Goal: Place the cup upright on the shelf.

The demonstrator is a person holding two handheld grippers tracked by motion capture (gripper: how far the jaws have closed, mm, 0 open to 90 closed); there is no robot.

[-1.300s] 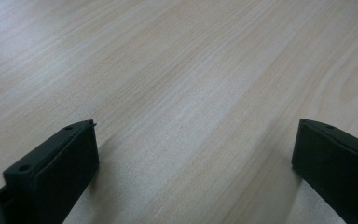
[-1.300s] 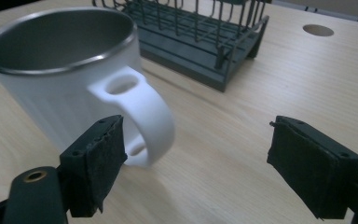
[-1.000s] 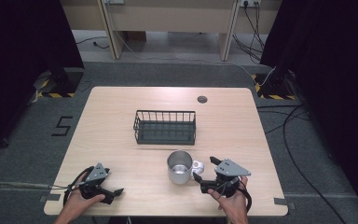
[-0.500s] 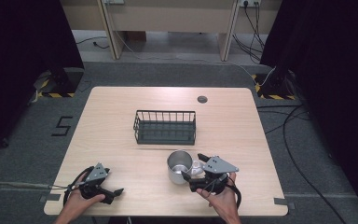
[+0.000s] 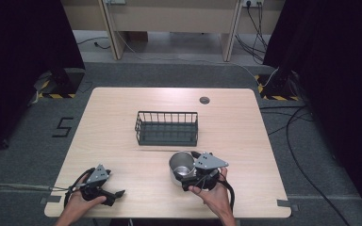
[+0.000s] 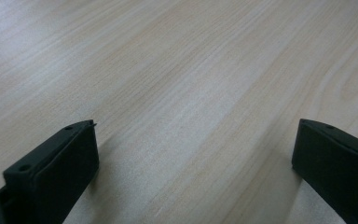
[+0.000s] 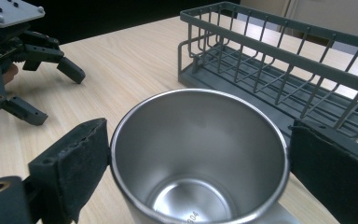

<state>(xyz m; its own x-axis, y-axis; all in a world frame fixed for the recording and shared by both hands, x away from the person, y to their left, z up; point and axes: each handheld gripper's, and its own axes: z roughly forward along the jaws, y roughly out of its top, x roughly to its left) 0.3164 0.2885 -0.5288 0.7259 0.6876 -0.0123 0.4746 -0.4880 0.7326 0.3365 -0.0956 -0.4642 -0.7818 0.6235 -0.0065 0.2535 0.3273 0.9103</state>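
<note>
The shiny stainless-steel cup (image 5: 182, 165) stands upright on the pale wooden table (image 5: 245, 141), near its front edge and just in front of the dark grey wire basket (image 5: 167, 127). The right gripper (image 7: 198, 161) straddles the cup; its jaws have just been opening and now stand wide on either side of the rim, the pads barely clear of it. The left gripper (image 5: 114, 195) rests at the near left, jaws open and empty, well apart from the cup.
</note>
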